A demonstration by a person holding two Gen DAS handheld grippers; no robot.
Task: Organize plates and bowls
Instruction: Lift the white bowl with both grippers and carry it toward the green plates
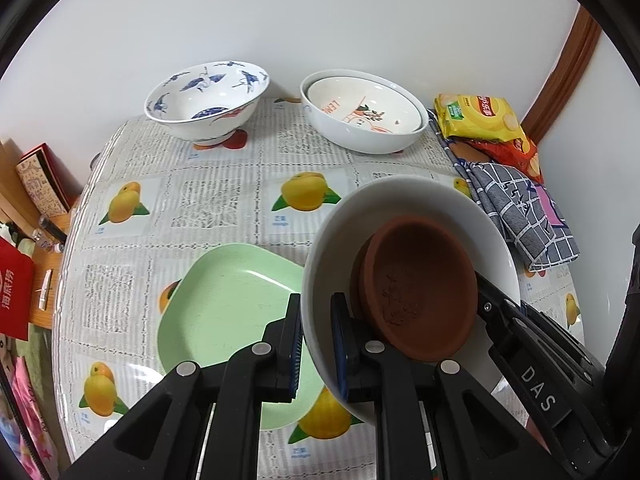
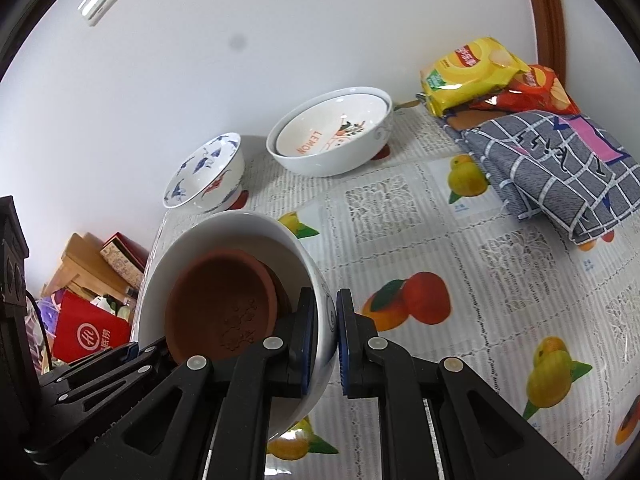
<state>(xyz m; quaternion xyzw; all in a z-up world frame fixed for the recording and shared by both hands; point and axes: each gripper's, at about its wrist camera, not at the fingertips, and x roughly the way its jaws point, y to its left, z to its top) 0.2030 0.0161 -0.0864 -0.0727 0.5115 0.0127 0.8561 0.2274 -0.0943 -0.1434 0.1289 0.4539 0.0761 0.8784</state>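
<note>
Both grippers hold one white bowl (image 1: 408, 208) above the table, tilted, with a brown clay saucer (image 1: 420, 288) lying inside it. My left gripper (image 1: 316, 344) is shut on the bowl's left rim. My right gripper (image 2: 323, 340) is shut on the opposite rim of the bowl (image 2: 240, 228); the saucer (image 2: 220, 304) shows there too. A light green square plate (image 1: 224, 300) lies on the table under the left gripper. A blue-patterned bowl (image 1: 208, 100) and two nested white bowls (image 1: 360, 112) stand at the back.
The round table has a fruit-print cloth (image 1: 216, 200). A folded checked towel (image 2: 552, 168) and snack packets (image 2: 472, 72) lie at the right back. Boxes and a red bag (image 2: 88, 332) sit beyond the table's left edge. A wall is behind.
</note>
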